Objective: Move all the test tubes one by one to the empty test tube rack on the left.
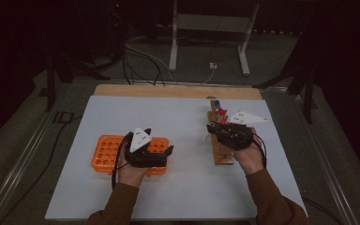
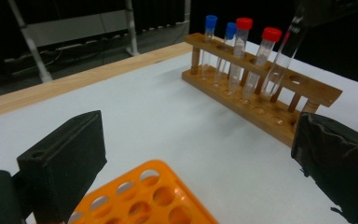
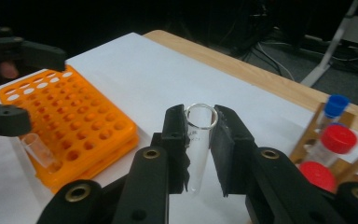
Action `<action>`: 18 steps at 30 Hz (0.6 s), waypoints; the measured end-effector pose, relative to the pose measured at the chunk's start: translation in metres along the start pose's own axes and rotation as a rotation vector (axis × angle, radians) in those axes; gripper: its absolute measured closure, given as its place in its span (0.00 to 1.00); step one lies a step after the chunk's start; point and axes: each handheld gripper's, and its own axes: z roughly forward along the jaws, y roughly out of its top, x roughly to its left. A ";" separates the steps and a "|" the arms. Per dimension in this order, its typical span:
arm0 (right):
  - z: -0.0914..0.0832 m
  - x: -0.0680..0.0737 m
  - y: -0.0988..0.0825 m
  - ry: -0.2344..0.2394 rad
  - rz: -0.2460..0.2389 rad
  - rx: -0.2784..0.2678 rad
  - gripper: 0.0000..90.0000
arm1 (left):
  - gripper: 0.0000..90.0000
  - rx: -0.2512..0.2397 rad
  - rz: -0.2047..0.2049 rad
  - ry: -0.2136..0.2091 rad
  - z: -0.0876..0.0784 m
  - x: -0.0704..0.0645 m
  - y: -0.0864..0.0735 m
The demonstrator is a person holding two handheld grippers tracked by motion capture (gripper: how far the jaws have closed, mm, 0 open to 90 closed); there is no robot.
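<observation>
Glass test tube, uncapped and clear, sits pinched between the two black jaws of the right gripper at the centre of the right gripper view, its open rim toward the upper part of that frame and its rounded end low between the pads. In the left gripper view the same tube hangs at the upper right, above the wooden rack, with its long axis steeply tilted: mouth up and to the right, bottom down and to the left, just over the rack's top rail. My worry is the grip: smooth glass held near its mouth could slide or swing if the hand jerks, and the low end looks close enough to clip the rail or the capped tubes beside it. A hard squeeze could also crack the rim. The left gripper stands spread and holds nothing, poised over the orange rack at the bottom of its frame; another clear tube already stands in that rack.
</observation>
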 end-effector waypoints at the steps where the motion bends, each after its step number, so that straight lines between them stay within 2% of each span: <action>1: 0.003 0.003 0.001 0.009 -0.004 0.004 0.85 | 0.04 -0.003 0.008 -0.002 0.003 -0.002 0.001; 6: 0.009 0.009 0.001 0.031 -0.004 0.012 0.85 | 0.05 0.002 0.018 -0.013 0.007 -0.005 0.005; 10: 0.016 0.018 0.004 0.055 -0.014 0.024 0.85 | 0.09 0.017 0.012 -0.039 0.011 -0.009 0.010; 14: 0.022 0.025 0.007 0.090 -0.013 0.027 0.85 | 0.17 0.029 0.023 -0.063 0.016 -0.014 0.012; 18: 0.027 0.034 0.012 0.115 -0.027 0.033 0.84 | 0.23 0.040 0.037 -0.061 0.019 -0.018 0.014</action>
